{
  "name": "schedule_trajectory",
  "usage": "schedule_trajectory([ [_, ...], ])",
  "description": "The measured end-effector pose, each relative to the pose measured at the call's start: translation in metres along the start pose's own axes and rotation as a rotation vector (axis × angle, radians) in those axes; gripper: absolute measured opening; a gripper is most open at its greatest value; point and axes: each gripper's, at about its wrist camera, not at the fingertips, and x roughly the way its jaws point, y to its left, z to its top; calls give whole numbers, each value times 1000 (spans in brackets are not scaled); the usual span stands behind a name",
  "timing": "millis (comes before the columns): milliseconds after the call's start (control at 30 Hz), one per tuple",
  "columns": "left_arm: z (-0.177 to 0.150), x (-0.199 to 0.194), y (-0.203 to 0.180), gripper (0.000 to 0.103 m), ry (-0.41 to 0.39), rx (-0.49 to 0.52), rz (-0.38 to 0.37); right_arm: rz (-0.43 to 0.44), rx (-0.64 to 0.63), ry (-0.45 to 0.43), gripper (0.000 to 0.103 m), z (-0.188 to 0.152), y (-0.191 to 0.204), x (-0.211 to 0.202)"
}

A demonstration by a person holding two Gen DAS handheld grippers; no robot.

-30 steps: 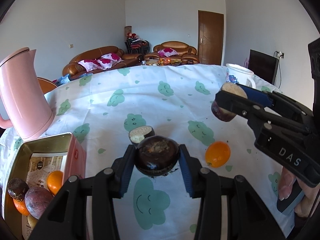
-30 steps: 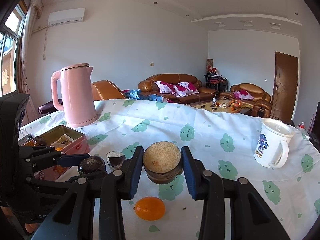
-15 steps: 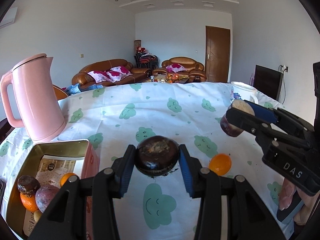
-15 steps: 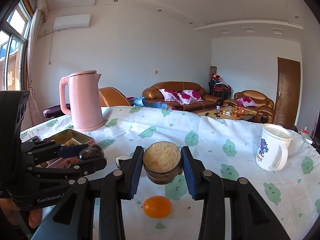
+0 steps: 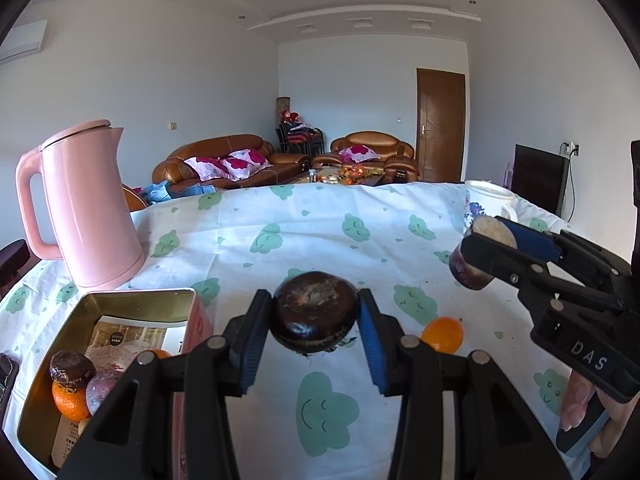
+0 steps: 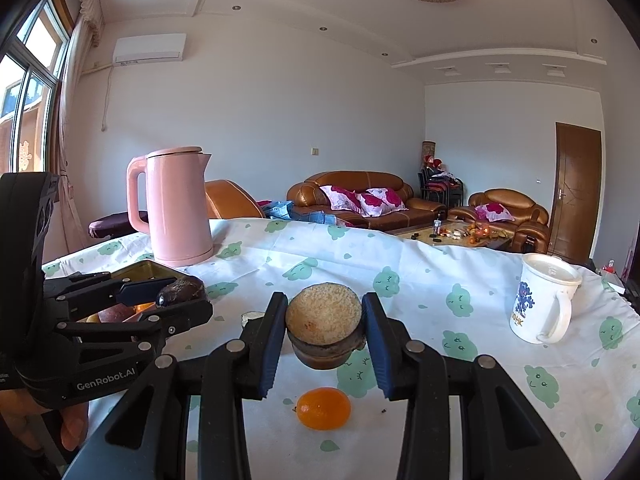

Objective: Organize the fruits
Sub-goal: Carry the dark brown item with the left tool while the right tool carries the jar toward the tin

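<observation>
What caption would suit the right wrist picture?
Right gripper clamps a halved fruit above an orange; left gripper carries a dark fruit.

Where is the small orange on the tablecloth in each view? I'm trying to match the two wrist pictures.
Left wrist view: the small orange lies on the tablecloth at lower right, just right of the left gripper.
Right wrist view: it lies at bottom centre, below the right gripper.
Shared landmark: the pink kettle, at left in both.
</observation>
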Motion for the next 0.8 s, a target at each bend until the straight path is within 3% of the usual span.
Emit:
schedule_trajectory([
  [800,-5,-18,24,45,-29,-20,44,21,-54,10,40,4,33,0],
])
